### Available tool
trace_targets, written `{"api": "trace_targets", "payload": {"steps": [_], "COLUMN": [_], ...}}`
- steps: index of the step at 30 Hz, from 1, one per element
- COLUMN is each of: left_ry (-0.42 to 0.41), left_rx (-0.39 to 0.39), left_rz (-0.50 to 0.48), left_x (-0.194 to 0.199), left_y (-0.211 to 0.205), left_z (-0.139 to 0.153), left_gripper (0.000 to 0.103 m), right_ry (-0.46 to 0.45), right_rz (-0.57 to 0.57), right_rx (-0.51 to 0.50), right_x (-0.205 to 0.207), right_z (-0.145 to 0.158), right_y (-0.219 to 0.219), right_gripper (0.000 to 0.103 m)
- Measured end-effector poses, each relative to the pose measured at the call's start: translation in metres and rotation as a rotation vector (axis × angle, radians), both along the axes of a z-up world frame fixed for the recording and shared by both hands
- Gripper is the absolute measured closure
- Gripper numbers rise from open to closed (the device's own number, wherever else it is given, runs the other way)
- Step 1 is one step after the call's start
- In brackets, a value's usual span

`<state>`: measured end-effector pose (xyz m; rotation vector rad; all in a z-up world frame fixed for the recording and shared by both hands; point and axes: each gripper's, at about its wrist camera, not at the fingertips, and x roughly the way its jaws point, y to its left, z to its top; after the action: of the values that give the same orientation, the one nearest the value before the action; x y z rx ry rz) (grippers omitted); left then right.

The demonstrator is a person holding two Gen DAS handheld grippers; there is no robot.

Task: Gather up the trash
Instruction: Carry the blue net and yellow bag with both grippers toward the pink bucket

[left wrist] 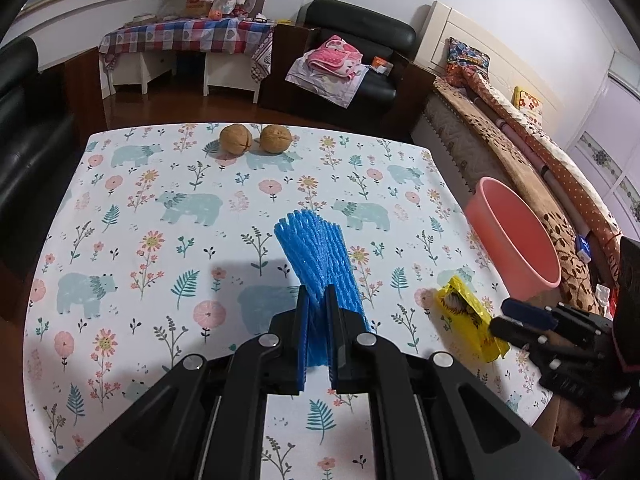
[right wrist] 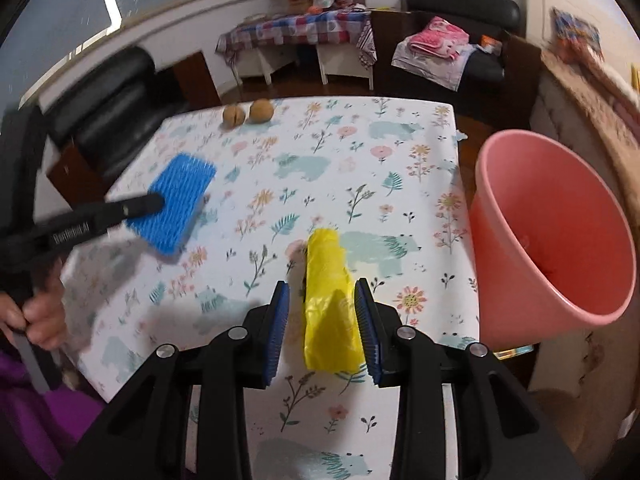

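Observation:
A blue foam fruit net (left wrist: 316,256) is held off the flowered tablecloth, and my left gripper (left wrist: 318,300) is shut on its lower end. In the right wrist view the same net (right wrist: 180,204) hangs from the left gripper (right wrist: 154,202) at the left. A yellow snack wrapper (right wrist: 328,300) sits between the blue pads of my right gripper (right wrist: 322,296), which is shut on it just above the cloth. The left wrist view shows the wrapper (left wrist: 464,312) with the right gripper (left wrist: 500,316) at its near end. A pink bin (right wrist: 504,264) stands off the table's right edge.
Two walnuts (left wrist: 236,139) (left wrist: 275,139) rest near the table's far edge. The pink bin (left wrist: 492,236) is wedged between the table and a bed (left wrist: 520,140). Black sofas stand to the left and beyond the table. A person's hand (right wrist: 40,312) holds the left gripper.

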<state>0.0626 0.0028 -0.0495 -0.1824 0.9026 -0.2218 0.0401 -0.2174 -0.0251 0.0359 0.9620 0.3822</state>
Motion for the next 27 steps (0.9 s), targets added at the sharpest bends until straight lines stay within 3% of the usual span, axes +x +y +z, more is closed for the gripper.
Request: {"api": "trace_targets", "payload": {"steps": [7,27], "left_ry": [0.007,0.006], "left_rx": [0.001,0.000], "left_rz": [-0.008,-0.017], "left_x": [0.001,0.001], "left_y": [-0.002,-0.006], "left_z": [-0.002,-0.002], "left_gripper": [0.096,0.096], "right_ry": [0.142,0.181], "right_rz": [-0.044,0.048], "right_rx": [0.075,0.118], "right_x": [0.016,0.005], "right_z": [-0.029,-0.035], "right_y": [-0.020,-0.005], "right_gripper": [0.069,0.068]}}
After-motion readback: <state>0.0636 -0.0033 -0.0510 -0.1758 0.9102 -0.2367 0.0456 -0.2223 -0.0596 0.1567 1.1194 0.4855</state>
